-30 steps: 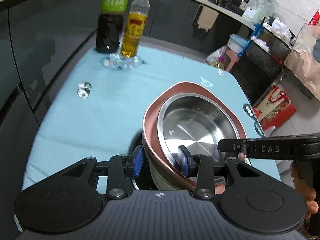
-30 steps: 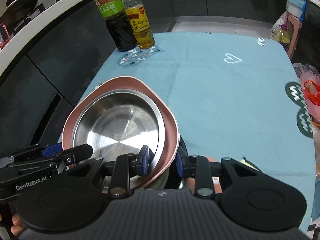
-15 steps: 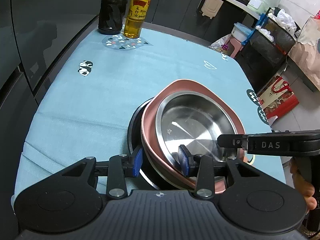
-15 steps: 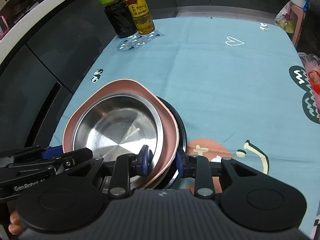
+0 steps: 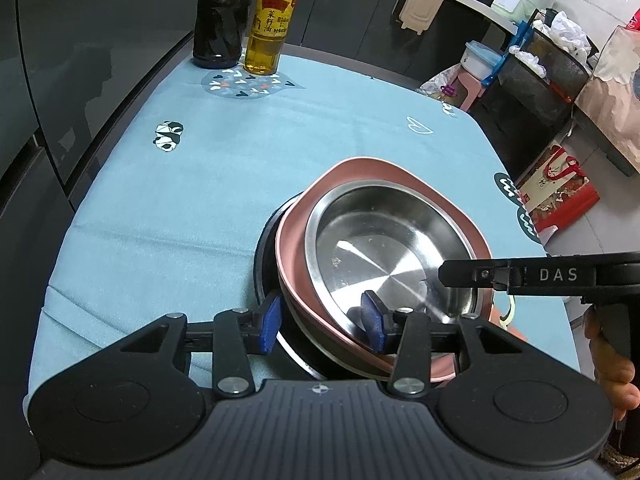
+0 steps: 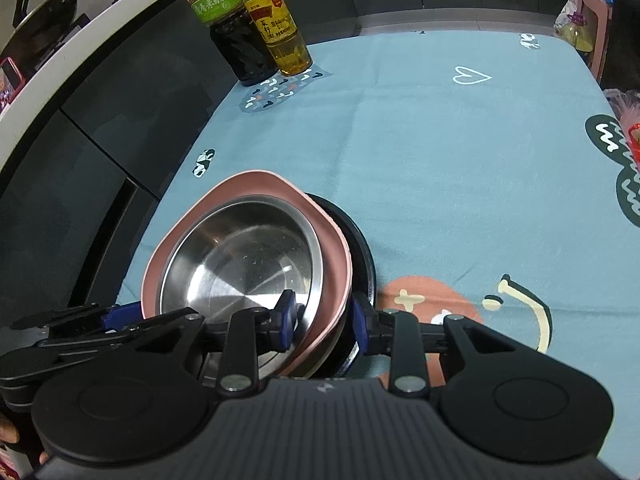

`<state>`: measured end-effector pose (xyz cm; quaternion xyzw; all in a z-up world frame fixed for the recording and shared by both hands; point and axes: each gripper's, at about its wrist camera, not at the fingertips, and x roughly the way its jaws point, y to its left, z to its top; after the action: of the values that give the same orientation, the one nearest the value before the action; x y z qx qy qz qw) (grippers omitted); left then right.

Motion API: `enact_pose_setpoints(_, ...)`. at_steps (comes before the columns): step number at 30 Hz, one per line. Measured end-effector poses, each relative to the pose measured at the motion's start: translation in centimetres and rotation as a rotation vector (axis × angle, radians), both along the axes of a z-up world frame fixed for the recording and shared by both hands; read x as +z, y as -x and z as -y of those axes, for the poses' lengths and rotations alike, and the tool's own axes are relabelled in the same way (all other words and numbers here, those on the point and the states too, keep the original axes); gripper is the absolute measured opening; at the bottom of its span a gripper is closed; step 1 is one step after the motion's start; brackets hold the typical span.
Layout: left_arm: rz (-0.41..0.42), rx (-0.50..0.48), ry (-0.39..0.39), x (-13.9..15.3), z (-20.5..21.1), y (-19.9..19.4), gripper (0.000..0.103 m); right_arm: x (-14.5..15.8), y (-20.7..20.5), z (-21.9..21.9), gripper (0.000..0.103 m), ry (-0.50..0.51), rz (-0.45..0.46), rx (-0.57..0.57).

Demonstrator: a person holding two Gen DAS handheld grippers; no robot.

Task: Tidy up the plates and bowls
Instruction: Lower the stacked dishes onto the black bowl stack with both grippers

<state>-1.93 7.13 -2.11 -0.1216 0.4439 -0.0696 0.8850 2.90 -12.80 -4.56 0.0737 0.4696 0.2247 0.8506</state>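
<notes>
The left gripper [image 5: 322, 322] has its blue fingers [image 5: 269, 320] astride the near-left rim of the stack and spreading apart: the outer pad stands clear of the black bowl [image 5: 265, 260], the inner one hangs over the steel plate [image 5: 390, 252], so that side looks released. The right gripper [image 6: 323, 316] also straddles the rim, its fingers [image 6: 286, 314] easing apart; whether the pads press on the dishes I cannot tell, since the rim hides the contact.

The stack sits at the near edge of the tabletop [image 5: 240, 168], on a blue cloth: steel plate nested in the pink dish [image 5: 294, 240], that in turn sitting in the black bowl.

Only the left view shows the other tool's side arm and a hand [image 5: 612, 364] at right. Only the right view shows the bowl's right wall [image 6: 360, 252] and the orange cartoon print [image 6: 432, 304] beside it. Both show the vinegar bottle [image 5: 222, 16] and oil bottle [image 5: 272, 24] standing together at the far corner.
</notes>
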Motion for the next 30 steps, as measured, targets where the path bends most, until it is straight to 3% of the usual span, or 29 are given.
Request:
enact_pose_setpoints(8,0.011,0.013,0.014,0.4,-0.7,0.4,0.041,0.6,0.6,1.1,0.026,-0.019,0.032,-0.023)
enact_pose_setpoints(30,-0.014,0.040,0.067,-0.9,-1.7,-0.2,0.055,-2.1,-0.5,3.2,0.040,-0.204,-0.089,-0.060)
